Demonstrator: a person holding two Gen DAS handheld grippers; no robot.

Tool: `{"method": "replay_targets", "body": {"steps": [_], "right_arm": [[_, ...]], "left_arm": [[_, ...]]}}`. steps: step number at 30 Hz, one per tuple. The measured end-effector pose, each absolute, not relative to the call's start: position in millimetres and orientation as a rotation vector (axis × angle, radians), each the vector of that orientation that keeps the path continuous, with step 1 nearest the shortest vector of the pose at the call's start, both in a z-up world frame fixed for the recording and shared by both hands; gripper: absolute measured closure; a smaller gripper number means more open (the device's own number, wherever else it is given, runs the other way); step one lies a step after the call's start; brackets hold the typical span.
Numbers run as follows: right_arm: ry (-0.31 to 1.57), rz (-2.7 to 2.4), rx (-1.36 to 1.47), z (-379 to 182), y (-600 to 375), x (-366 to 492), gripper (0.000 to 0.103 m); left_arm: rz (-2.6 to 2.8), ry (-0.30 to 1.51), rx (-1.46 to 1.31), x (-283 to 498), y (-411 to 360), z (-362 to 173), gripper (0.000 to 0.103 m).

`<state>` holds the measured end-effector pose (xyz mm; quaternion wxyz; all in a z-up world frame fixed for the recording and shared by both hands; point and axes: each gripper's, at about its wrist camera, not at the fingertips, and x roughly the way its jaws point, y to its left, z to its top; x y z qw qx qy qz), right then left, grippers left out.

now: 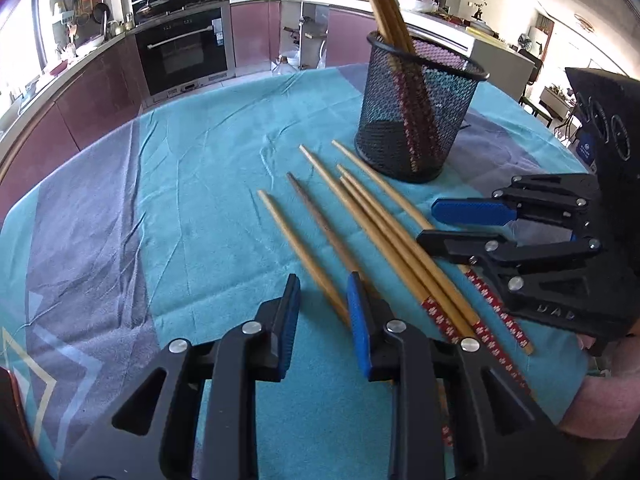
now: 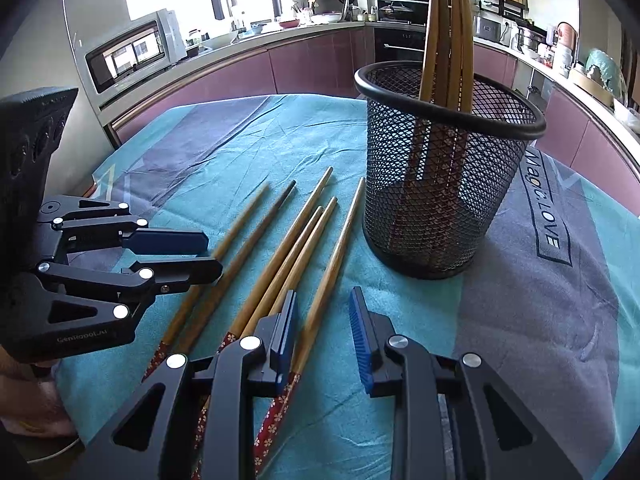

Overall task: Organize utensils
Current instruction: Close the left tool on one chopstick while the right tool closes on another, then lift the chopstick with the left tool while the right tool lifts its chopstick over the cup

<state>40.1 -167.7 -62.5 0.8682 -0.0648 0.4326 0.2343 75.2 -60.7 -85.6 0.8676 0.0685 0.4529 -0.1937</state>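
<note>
Several wooden chopsticks (image 1: 360, 220) with red patterned ends lie side by side on the teal tablecloth, also in the right wrist view (image 2: 288, 256). A black mesh holder (image 1: 416, 108) stands upright behind them with several chopsticks (image 1: 384, 4) in it; it also shows in the right wrist view (image 2: 440, 168). My left gripper (image 1: 324, 300) is open and empty, low over the leftmost chopsticks. My right gripper (image 2: 324, 312) is open and empty over the rightmost chopstick (image 2: 332, 264). Each gripper shows in the other's view, left (image 2: 208, 254) and right (image 1: 426, 222).
The tablecloth (image 1: 180, 200) covers a round table. Behind it runs a kitchen counter with an oven (image 1: 184, 48), a microwave (image 2: 132, 50) and cookware. A grey patch with lettering (image 2: 548, 216) lies right of the holder.
</note>
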Motion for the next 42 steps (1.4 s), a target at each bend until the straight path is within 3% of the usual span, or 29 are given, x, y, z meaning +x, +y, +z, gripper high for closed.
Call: {"method": "replay_targets", "body": {"steps": [7,14,42], "right_arm": [[0.904,0.485,-0.143,-63,-164,45,0.079],[0.912,0.471,-0.130,-63,-163,52,0.094],[0.849,0.584,0.063,-37,-186,41,0.098]], "left_arm": [[-0.400,0.947,0.115,77,-56,-85,0.082],[-0.366,0.950,0.058,83,-52,-85,0.095],[-0.354,0.880,-0.028,71,-38,-55,0.096]]}}
